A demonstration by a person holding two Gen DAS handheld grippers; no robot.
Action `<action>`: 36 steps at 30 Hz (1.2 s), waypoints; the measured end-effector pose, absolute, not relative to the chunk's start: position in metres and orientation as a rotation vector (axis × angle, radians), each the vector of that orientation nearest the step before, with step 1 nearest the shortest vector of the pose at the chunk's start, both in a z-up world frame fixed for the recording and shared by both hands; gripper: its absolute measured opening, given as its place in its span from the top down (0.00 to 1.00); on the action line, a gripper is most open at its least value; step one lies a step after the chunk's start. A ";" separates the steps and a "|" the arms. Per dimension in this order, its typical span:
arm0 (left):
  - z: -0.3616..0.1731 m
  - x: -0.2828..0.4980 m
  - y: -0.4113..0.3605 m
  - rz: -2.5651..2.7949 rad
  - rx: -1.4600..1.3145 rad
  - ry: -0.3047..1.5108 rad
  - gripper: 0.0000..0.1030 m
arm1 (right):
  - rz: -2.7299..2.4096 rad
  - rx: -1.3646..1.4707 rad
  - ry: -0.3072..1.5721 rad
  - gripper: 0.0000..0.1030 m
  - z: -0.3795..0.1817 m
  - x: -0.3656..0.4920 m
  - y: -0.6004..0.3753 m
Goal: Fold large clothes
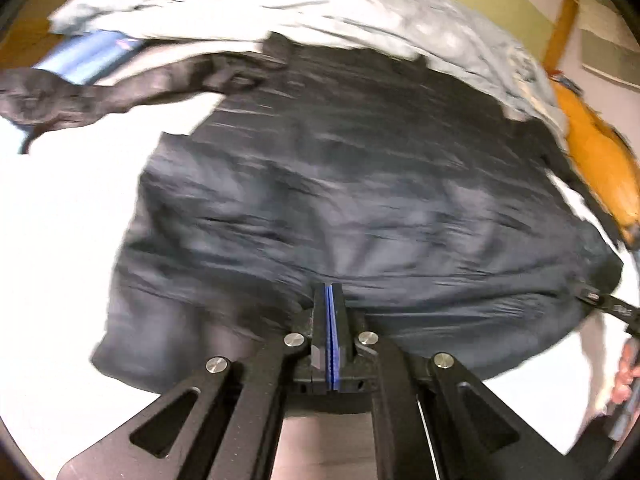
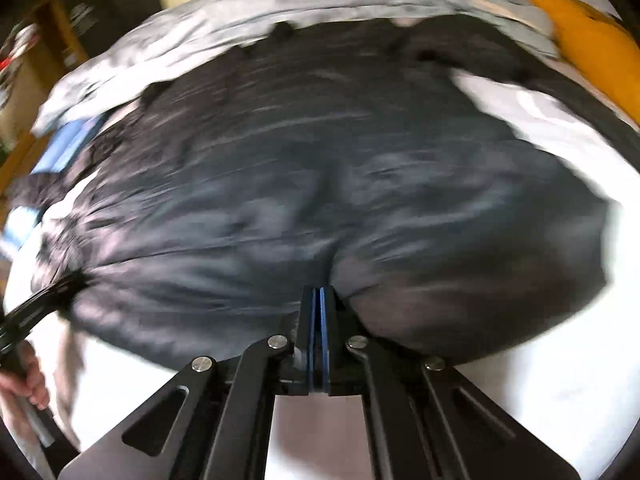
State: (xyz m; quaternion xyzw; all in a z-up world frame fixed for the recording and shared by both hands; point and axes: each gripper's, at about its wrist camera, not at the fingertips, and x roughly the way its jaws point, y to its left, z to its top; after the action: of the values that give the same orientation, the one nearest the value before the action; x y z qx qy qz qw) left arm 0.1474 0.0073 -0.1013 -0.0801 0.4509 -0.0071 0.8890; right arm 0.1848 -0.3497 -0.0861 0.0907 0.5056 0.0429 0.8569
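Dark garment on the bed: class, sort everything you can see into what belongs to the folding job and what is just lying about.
In the job:
- dark garment
- left claw
- right claw

Lying about:
- grey bedding
- orange cloth
- blue item

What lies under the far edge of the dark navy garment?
Dark navy garment lies on a white bed sheet; a crumpled grey cloth overlaps its far edge, hiding what's beneath.

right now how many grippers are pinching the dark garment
2: the left gripper at the dark garment's near hem; the right gripper further along that hem.
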 end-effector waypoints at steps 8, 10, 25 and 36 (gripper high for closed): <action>-0.112 0.151 0.068 0.147 -0.167 0.971 0.96 | -0.027 0.304 1.025 1.00 -0.081 0.180 -0.401; -0.112 0.146 0.069 0.162 -0.138 0.959 0.96 | -0.113 0.245 0.996 1.00 -0.076 0.180 -0.409; -0.037 0.091 0.010 -0.080 -0.096 0.590 0.16 | 0.111 0.103 0.700 0.89 -0.022 0.137 -0.363; -0.047 0.097 -0.005 -0.103 0.005 0.660 0.00 | 0.018 0.061 0.666 0.09 -0.019 0.131 -0.367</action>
State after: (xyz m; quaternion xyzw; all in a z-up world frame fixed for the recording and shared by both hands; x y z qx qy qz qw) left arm 0.0967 -0.0048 -0.0471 0.0026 0.3241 -0.0504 0.9447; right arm 0.1313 -0.3674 -0.0187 0.0301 0.3266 0.0089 0.9446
